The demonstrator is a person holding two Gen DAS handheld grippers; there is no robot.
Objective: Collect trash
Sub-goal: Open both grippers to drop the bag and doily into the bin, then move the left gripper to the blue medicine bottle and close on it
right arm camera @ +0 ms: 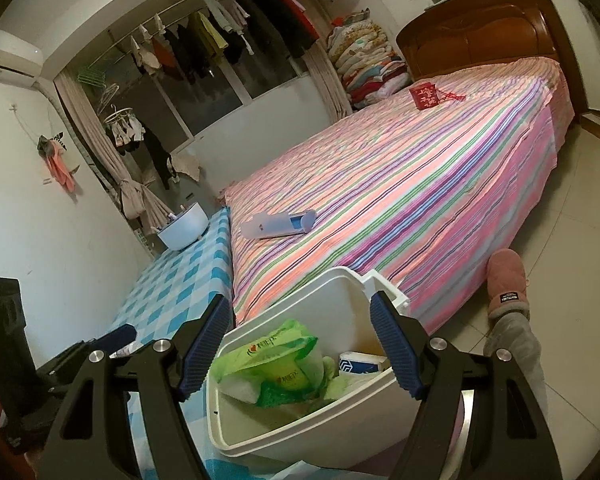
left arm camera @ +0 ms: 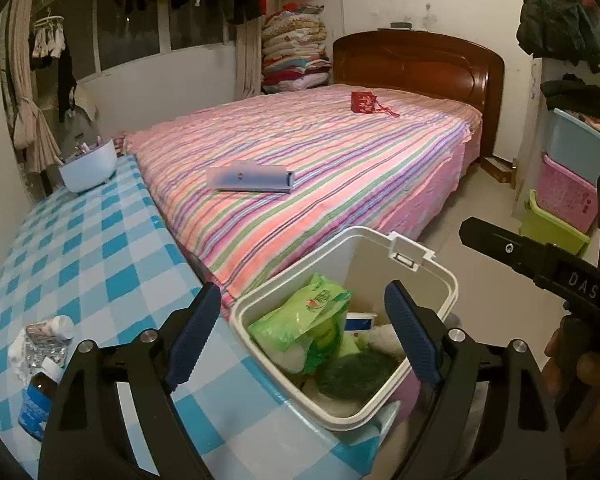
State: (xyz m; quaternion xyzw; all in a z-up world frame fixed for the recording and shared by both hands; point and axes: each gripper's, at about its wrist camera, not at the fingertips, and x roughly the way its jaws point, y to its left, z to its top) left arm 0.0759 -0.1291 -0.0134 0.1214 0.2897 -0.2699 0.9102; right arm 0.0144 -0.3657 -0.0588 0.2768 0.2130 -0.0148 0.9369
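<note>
From the left wrist, the left claw [left arm camera: 296, 334] hangs wide open and empty, tilted down over a white bin [left arm camera: 440, 280] that sits at the edge of the blue-checked counter [left arm camera: 100, 248] against the striped bed [left arm camera: 320, 152]; inside lie a green bag [left arm camera: 308, 312] and other scraps, while one brown bottle [left arm camera: 40, 396] and crumpled foil [left arm camera: 46, 344] wait on the counter. From the right wrist, the right claw [right arm camera: 300, 348] straddles the same bin [right arm camera: 320, 292]; whether its pads press the walls I cannot tell, and one pink slipper [right arm camera: 506, 284] stands beside the bed [right arm camera: 420, 184].
</note>
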